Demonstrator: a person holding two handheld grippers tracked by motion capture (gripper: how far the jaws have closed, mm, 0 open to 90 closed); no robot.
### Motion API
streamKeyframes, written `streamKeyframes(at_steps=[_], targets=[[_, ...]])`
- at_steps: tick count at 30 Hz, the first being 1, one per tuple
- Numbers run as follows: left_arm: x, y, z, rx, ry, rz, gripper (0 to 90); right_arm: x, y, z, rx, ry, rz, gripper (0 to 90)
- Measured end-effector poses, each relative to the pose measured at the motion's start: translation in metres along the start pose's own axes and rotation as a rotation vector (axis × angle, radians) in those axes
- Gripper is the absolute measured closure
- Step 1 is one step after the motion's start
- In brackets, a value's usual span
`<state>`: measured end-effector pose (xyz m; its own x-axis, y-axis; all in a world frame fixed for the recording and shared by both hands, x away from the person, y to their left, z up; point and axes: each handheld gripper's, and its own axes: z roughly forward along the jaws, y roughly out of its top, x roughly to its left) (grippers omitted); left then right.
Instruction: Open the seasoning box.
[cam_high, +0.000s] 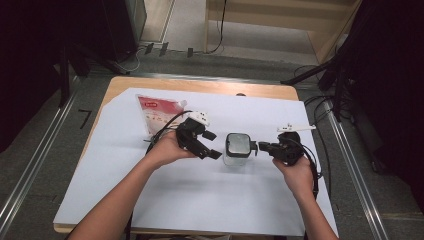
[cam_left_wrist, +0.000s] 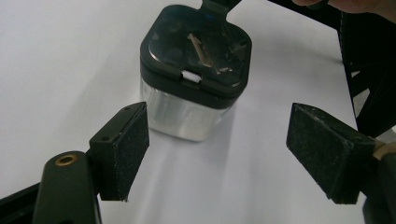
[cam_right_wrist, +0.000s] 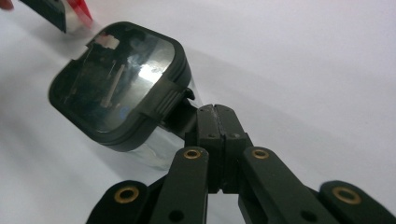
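A clear square container (cam_high: 236, 149) with a black lid stands upright on the white sheet (cam_high: 200, 200), between the two hands. My left gripper (cam_high: 213, 145) sits just left of it, open. In the left gripper view the container (cam_left_wrist: 194, 60) stands a little beyond the left gripper (cam_left_wrist: 217, 149), apart from both pads (cam_left_wrist: 133, 149). My right gripper (cam_high: 257, 146) comes in from the right, shut, pad against pad. In the right gripper view the right gripper (cam_right_wrist: 215, 116) has its tips against the latch side of the lid (cam_right_wrist: 116, 88). I cannot tell whether they pinch the latch.
A red and white pouch (cam_high: 157, 112) lies flat on the sheet behind the left hand. The sheet covers a wooden table (cam_high: 200, 86). Cables trail from both grippers, and floor rails run along either side of the table.
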<state>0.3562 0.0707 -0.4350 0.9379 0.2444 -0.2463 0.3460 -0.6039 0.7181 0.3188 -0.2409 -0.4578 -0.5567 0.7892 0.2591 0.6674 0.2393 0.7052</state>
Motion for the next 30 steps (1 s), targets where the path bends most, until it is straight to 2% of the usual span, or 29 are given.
streamKeyframes(at_steps=[2,5,7,9,10,11,13,18,20,24,27,30], targets=[[0.004,0.007,0.002,0.022,-0.014,0.019,22.4,0.0,0.0,0.001,-0.001,-0.004,-0.002,90.0],[0.013,0.013,0.008,0.017,-0.044,0.039,22.8,-0.001,-0.002,0.005,0.018,0.001,-0.001,90.0],[0.016,0.014,0.01,0.016,-0.04,0.059,22.8,0.0,-0.002,0.006,0.017,-0.01,-0.005,90.0],[0.019,0.013,0.011,-0.001,-0.053,0.053,22.8,-0.001,-0.002,0.006,0.016,0.001,0.004,90.0],[0.019,0.013,0.011,-0.001,-0.053,0.053,22.8,-0.001,-0.002,0.007,0.017,0.0,0.006,90.0],[0.021,0.012,0.013,0.006,-0.034,0.051,22.7,-0.001,-0.002,0.007,0.016,-0.002,0.002,90.0],[0.02,0.011,0.014,0.009,-0.033,0.042,21.5,0.0,-0.003,0.006,0.017,-0.006,0.002,90.0],[0.018,0.012,0.019,0.011,-0.051,0.036,18.1,0.0,-0.006,0.006,0.016,-0.009,0.01,90.0],[0.017,0.012,0.023,0.012,-0.045,0.04,14.4,0.0,-0.006,0.006,0.016,-0.009,0.011,90.0],[0.014,0.013,0.03,0.039,-0.031,0.057,14.3,0.0,-0.007,0.006,0.011,-0.006,0.015,90.0],[0.014,0.013,0.033,0.031,-0.022,0.069,14.3,0.001,-0.007,0.006,0.008,-0.008,0.016,90.0],[0.017,0.013,0.037,0.029,-0.028,0.062,14.4,0.0,-0.008,0.006,0.008,-0.009,0.019,90.0]])
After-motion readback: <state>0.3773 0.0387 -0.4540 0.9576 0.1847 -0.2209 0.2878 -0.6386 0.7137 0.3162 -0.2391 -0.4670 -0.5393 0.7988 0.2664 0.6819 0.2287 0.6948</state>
